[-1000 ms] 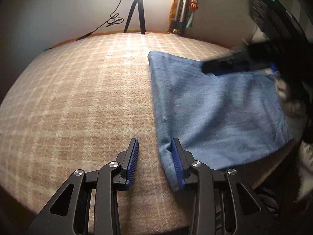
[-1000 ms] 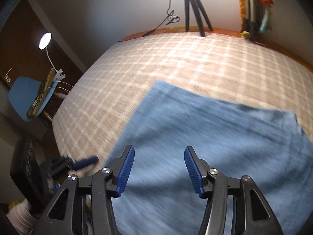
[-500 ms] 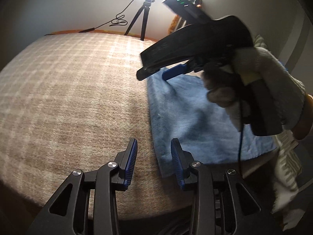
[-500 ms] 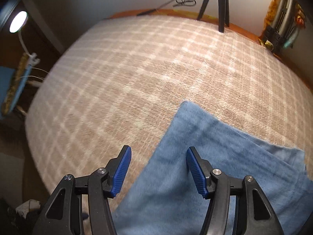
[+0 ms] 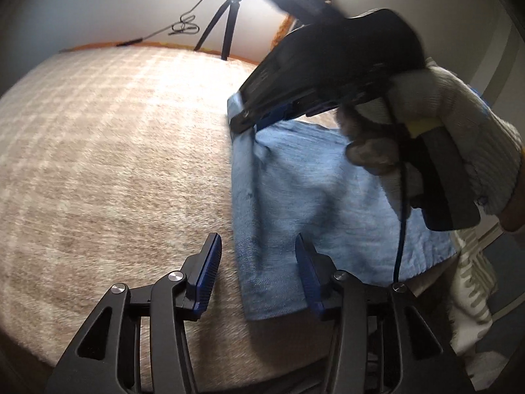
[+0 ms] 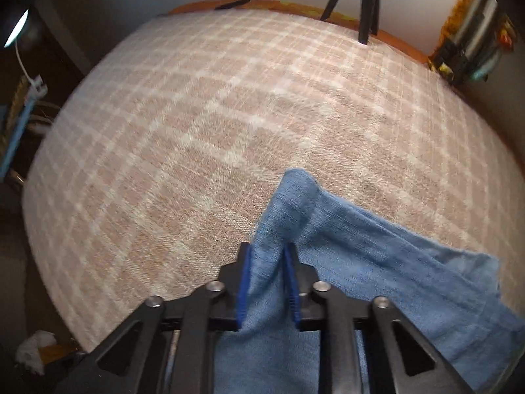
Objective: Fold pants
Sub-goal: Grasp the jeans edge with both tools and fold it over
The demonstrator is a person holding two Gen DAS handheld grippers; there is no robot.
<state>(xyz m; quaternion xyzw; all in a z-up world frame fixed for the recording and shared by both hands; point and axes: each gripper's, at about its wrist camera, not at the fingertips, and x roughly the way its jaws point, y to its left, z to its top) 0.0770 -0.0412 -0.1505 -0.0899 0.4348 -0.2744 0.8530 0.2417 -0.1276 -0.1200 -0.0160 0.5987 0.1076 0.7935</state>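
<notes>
Beige checked bed blanket [image 6: 197, 115] carries light-blue denim pants [image 5: 311, 203]; my right tongs [image 6: 267, 282] pinch their far corner, seemingly shallowly, so it may slip; left tongs [image 5: 256, 272] gape, straddling the near edge.

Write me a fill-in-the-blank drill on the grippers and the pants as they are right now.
1. The right gripper is shut on a corner of the blue ____.
2. The left gripper has its jaws ____, astride the near edge of the pants.
3. The pants lie on a ____-patterned beige blanket.
4. Behind the blanket stands a black ____ by the wall.

Missing words: pants; open; checked; tripod
</notes>
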